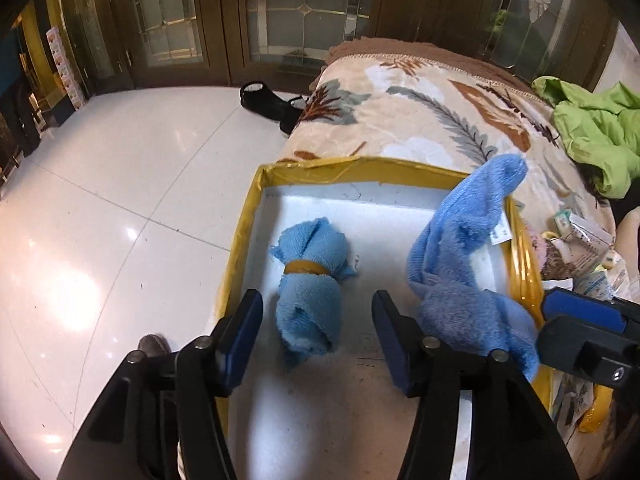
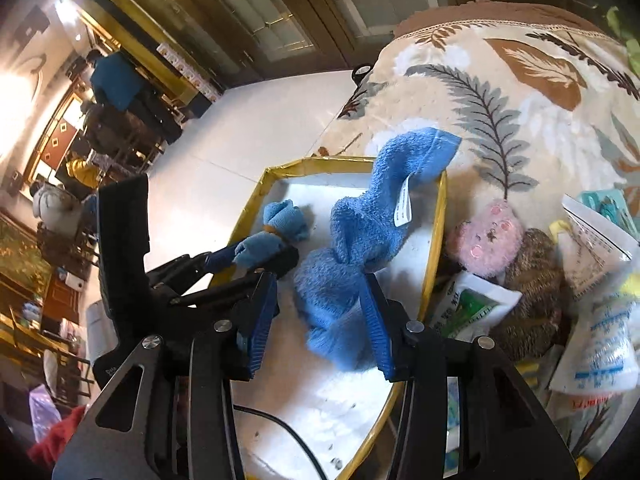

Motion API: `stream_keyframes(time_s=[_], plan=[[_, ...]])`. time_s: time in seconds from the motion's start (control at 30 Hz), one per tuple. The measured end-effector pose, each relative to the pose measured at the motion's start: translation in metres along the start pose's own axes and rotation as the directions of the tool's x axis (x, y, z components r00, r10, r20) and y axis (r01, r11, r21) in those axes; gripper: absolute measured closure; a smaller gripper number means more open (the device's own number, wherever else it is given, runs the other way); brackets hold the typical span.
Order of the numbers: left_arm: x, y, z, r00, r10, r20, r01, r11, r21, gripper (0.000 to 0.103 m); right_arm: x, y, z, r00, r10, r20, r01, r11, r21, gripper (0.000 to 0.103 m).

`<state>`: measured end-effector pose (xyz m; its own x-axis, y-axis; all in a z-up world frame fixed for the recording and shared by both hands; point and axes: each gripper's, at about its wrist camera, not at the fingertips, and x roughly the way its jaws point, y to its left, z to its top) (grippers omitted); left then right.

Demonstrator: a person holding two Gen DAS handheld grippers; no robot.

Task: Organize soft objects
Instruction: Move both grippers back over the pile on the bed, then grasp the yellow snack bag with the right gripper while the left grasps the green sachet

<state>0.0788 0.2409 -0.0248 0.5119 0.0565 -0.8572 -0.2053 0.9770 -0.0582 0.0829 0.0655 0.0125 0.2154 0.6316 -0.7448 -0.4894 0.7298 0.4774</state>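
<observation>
A shallow box (image 1: 244,216) with a white foam floor and glossy yellow-taped walls sits at the edge of a bed under a plush, leaf-patterned blanket (image 1: 420,120). Near the box's left wall lies a small light-blue terry towel roll (image 1: 308,292), fuzzy and bound at its waist by a yellow band (image 1: 306,268). The left tool (image 1: 316,340) stands open around its near end, pads clear of the cloth. By the right wall a darker blue fleecy towel (image 2: 352,248) lies loose and twisted, one end draped over the far right corner, a white tag showing. The right tool (image 2: 320,332) brackets its bunched near end, half open; whether the pads press I cannot tell. A pink and brown plush toy (image 2: 488,236) lies just outside the right wall.
</observation>
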Motion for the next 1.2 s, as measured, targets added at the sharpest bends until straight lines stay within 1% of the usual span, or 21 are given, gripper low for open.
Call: stream_keyframes(time_s=[0.07, 0.13, 0.2, 0.3, 0.37, 0.43, 0.53, 0.57, 0.63, 0.7, 0.77, 0.83, 0.9, 0.97, 1.0, 1.07, 1.13, 1.2], plan=[[-0.005, -0.001, 0.000, 1.000, -0.005, 0.015, 0.005, 1.000, 0.005, 0.035, -0.009, -0.002, -0.002, 1.000, -0.002, 0.011, 0.001, 1.000, 0.011, 0.060], [-0.013, 0.000, 0.001, 0.999, -0.022, 0.024, 0.022, 1.000, 0.003, 0.035, -0.021, -0.008, -0.003, 1.000, 0.009, 0.027, -0.010, 0.999, 0.032, 0.060], [-0.020, 0.001, 0.001, 0.999, -0.028, 0.028, 0.028, 1.000, -0.001, 0.034, -0.045, -0.015, -0.006, 0.997, 0.033, 0.075, -0.037, 0.997, 0.062, 0.060], [-0.036, -0.005, -0.001, 0.998, -0.045, 0.044, 0.045, 0.999, 0.002, 0.030, -0.088, -0.033, -0.013, 0.987, 0.034, 0.158, -0.049, 0.994, 0.094, 0.060], [-0.047, -0.013, -0.002, 0.996, -0.073, 0.055, 0.073, 0.997, 0.012, 0.029, -0.113, -0.047, -0.018, 0.980, 0.022, 0.200, -0.046, 0.992, 0.119, 0.060], [-0.056, -0.027, -0.005, 0.993, -0.105, 0.061, 0.103, 0.994, 0.031, 0.029, -0.141, -0.065, -0.027, 0.972, -0.016, 0.236, -0.020, 0.989, 0.150, 0.060], [-0.065, -0.054, -0.009, 0.987, -0.150, 0.055, 0.146, 0.987, 0.066, 0.026, -0.172, -0.088, -0.044, 0.961, -0.075, 0.267, 0.023, 0.981, 0.192, 0.048], [-0.066, -0.062, -0.010, 0.984, -0.171, 0.047, 0.167, 0.983, 0.077, 0.026, -0.180, -0.097, -0.052, 0.958, -0.093, 0.272, 0.035, 0.977, 0.208, 0.048], [-0.066, -0.082, -0.014, 0.977, -0.210, 0.025, 0.206, 0.973, 0.107, 0.026, -0.191, -0.111, -0.069, 0.956, -0.125, 0.265, 0.061, 0.970, 0.236, 0.048], [-0.066, -0.102, -0.020, 0.975, -0.223, 0.006, 0.219, 0.964, 0.148, 0.026, -0.195, -0.123, -0.086, 0.959, -0.150, 0.242, 0.088, 0.965, 0.248, 0.048], [-0.066, -0.121, -0.029, 0.969, -0.247, -0.019, 0.246, 0.951, 0.188, 0.026, -0.194, -0.131, -0.102, 0.961, -0.167, 0.219, 0.108, 0.960, 0.260, 0.048], [-0.067, -0.137, -0.038, 0.962, -0.269, -0.044, 0.272, 0.935, 0.226, 0.026, -0.192, -0.140, -0.118, 0.969, -0.155, 0.190, 0.102, 0.960, 0.262, 0.048], [-0.066, -0.154, -0.049, 0.953, -0.291, -0.081, 0.302, 0.914, 0.270, 0.026, -0.184, -0.143, -0.128, 0.975, -0.153, 0.161, 0.110, 0.962, 0.250, 0.048], [-0.066, -0.168, -0.060, 0.951, -0.291, -0.107, 0.309, 0.902, 0.301, 0.026, -0.177, -0.147, -0.137, 0.976, -0.173, 0.135, 0.137, 0.961, 0.240, 0.048], [-0.064, -0.177, -0.066, 0.951, -0.287, -0.118, 0.310, 0.896, 0.319, 0.026, -0.174, -0.151, -0.140, 0.976, -0.178, 0.127, 0.142, 0.958, 0.251, 0.048], [-0.060, -0.188, -0.074, 0.953, -0.275, -0.129, 0.302, 0.892, 0.336, 0.026, -0.171, -0.160, -0.149, 0.977, -0.186, 0.108, 0.148, 0.944, 0.295, 0.048], [-0.054, -0.198, -0.081, 0.956, -0.258, -0.140, 0.291, 0.893, 0.344, 0.026, -0.165, -0.168, -0.156, 0.979, -0.184, 0.082, 0.146, 0.930, 0.338, 0.048], [-0.047, -0.204, -0.087, 0.962, -0.232, -0.146, 0.268, 0.904, 0.332, 0.026, -0.160, -0.169, -0.162, 0.976, -0.212, 0.055, 0.179, 0.917, 0.356, 0.048]])
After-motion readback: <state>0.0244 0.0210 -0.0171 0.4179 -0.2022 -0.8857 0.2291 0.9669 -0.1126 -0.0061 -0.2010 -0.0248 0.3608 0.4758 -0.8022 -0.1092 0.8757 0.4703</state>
